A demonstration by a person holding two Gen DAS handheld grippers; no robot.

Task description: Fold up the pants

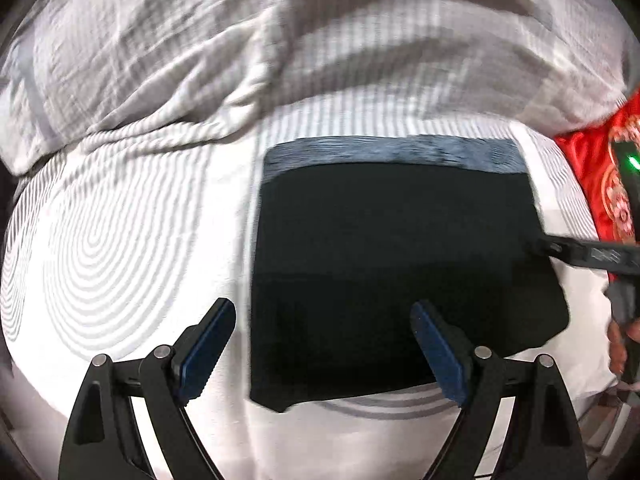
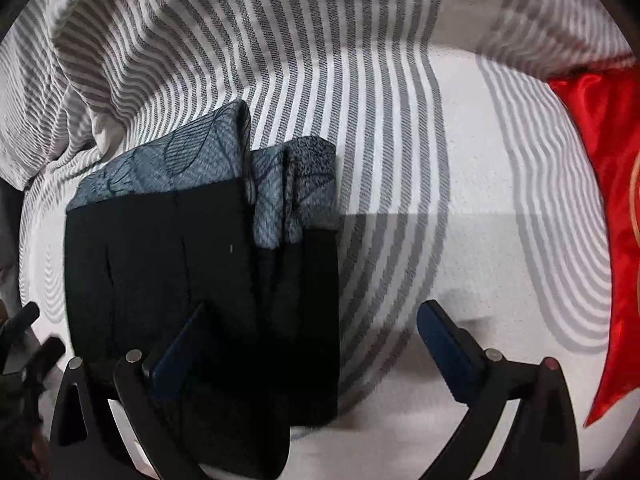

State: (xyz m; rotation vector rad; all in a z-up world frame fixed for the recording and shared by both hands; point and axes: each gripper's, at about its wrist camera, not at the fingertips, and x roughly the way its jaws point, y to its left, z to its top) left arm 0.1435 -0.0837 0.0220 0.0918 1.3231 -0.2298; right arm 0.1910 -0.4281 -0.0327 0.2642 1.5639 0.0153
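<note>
The black pants (image 1: 392, 264) lie folded into a flat rectangle on the striped bed, with a grey-blue patterned band (image 1: 396, 150) along the far edge. In the right wrist view the pants (image 2: 168, 264) sit left of centre, the patterned band (image 2: 172, 164) at the far end. My left gripper (image 1: 324, 344) is open and empty above the pants' near left corner. My right gripper (image 2: 316, 344) is open and empty above the pants' near right edge. The right gripper also shows at the right of the left wrist view (image 1: 580, 254).
A white and grey striped sheet (image 1: 120, 240) covers the bed. A rumpled striped duvet (image 1: 160, 52) lies at the far side. A red satin cloth (image 2: 600, 200) lies at the right, also in the left wrist view (image 1: 600, 176).
</note>
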